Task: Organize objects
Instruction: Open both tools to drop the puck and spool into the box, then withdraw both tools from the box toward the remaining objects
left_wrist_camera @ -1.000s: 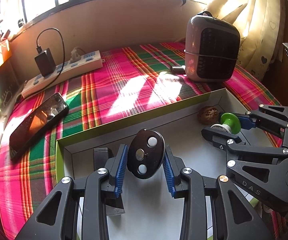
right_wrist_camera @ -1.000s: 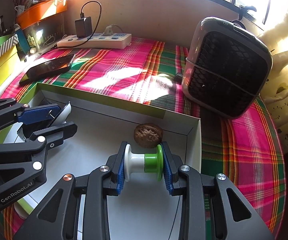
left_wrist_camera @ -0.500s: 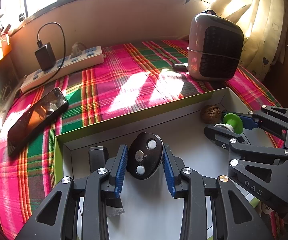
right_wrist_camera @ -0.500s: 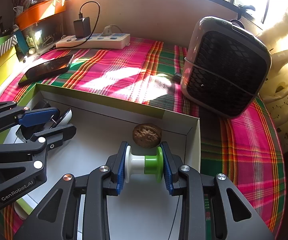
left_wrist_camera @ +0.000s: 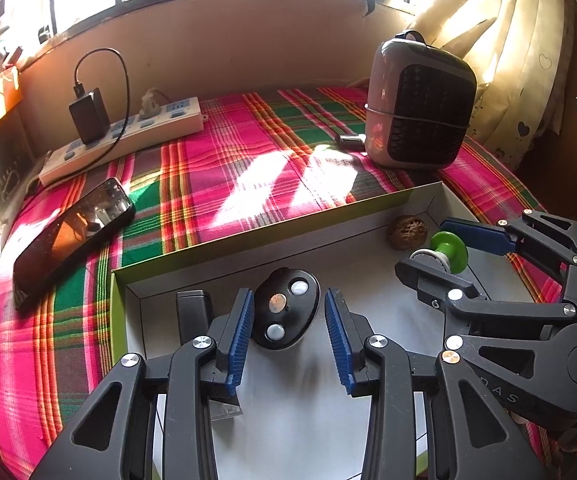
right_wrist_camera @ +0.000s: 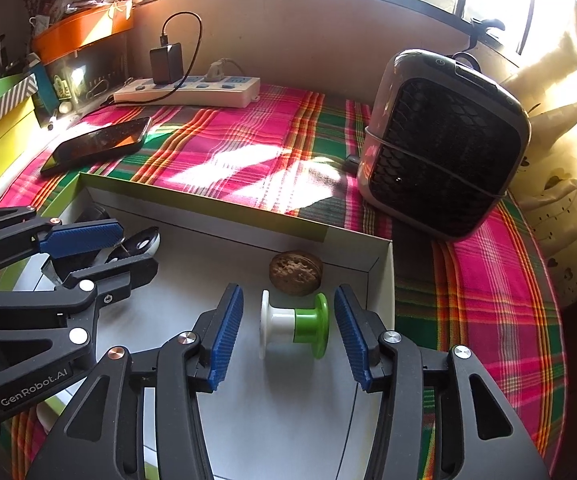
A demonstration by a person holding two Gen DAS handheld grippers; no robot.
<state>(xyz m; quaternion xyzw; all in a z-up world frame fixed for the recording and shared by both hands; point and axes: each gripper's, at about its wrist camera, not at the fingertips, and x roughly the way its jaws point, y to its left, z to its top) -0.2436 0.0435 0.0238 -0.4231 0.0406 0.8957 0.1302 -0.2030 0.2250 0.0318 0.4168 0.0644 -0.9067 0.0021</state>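
A: Where are the two hand-held grippers?

B: Both are over the box (left_wrist_camera: 408, 196), which lies on the plaid cloth (left_wrist_camera: 216, 168). The left hand-held gripper (left_wrist_camera: 290, 334) has a black oval disc (left_wrist_camera: 286, 314) between its blue pads. The jaws are opening. The left pad looks just beside the disc's edge and the right pad stands clear, so the disc is released on the white floor of the box.

A: And the right one?

B: The right hand-held gripper (right_wrist_camera: 288, 334) is also opening. The spool (right_wrist_camera: 293, 324), half white and half green, lies on its side between the pads, with a gap at each end. Nothing presses it.

A: Is anything else in the box?

B: A walnut (right_wrist_camera: 296, 274) lies just behind the spool, near the far right corner. A small dark block (left_wrist_camera: 194, 312) stands at the left wall of the box, partly hidden.

A: What is outside the box?

B: A phone (left_wrist_camera: 74, 236) lies on the cloth at the left, a power strip (left_wrist_camera: 128, 140) with a charger by the wall, and a small heater (left_wrist_camera: 420, 106) at the right.
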